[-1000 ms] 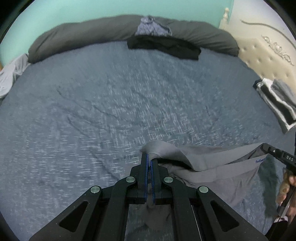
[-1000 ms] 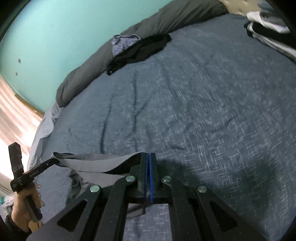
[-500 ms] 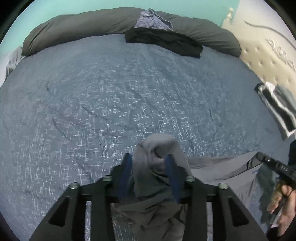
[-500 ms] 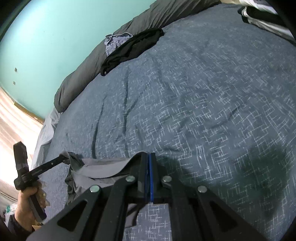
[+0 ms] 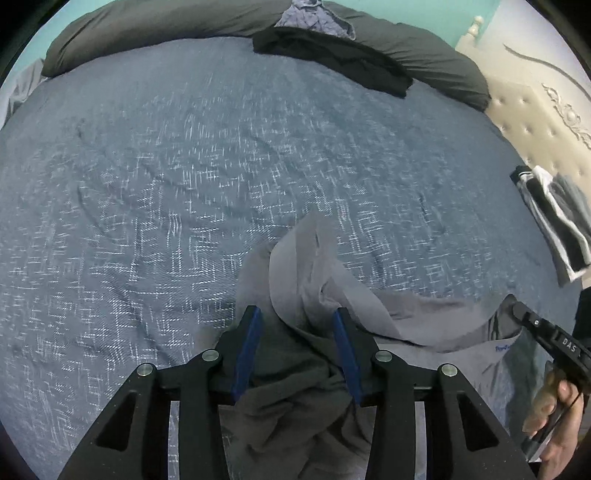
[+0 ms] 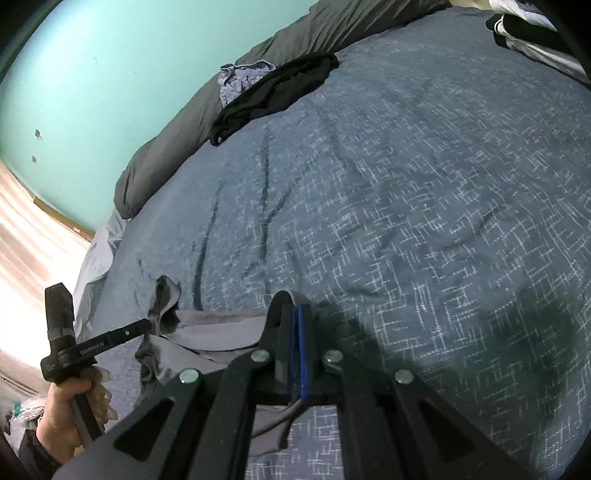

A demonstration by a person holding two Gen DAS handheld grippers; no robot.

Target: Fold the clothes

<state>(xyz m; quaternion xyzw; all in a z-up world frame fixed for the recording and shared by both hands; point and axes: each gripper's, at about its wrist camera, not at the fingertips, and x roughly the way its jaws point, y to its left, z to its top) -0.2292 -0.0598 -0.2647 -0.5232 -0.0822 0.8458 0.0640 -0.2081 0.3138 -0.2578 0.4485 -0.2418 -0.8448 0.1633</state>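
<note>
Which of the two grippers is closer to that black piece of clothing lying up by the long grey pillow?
Neither clearly. Both the left gripper and the right gripper are at the grey garment on the near side of the bed; the black clothing lies far across it.

Open blue bedspread [image 5: 184,177] is filling the frame's middle and left; a black garment [image 5: 332,55] and grey bolster [image 5: 147,26] are blocking the top, folded clothes [image 5: 554,221] the right edge.

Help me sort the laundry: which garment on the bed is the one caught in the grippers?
The grey garment, crumpled on the near blanket: right gripper pinches its edge, left gripper stands open around it. The black garment lies untouched at the far side.
</note>
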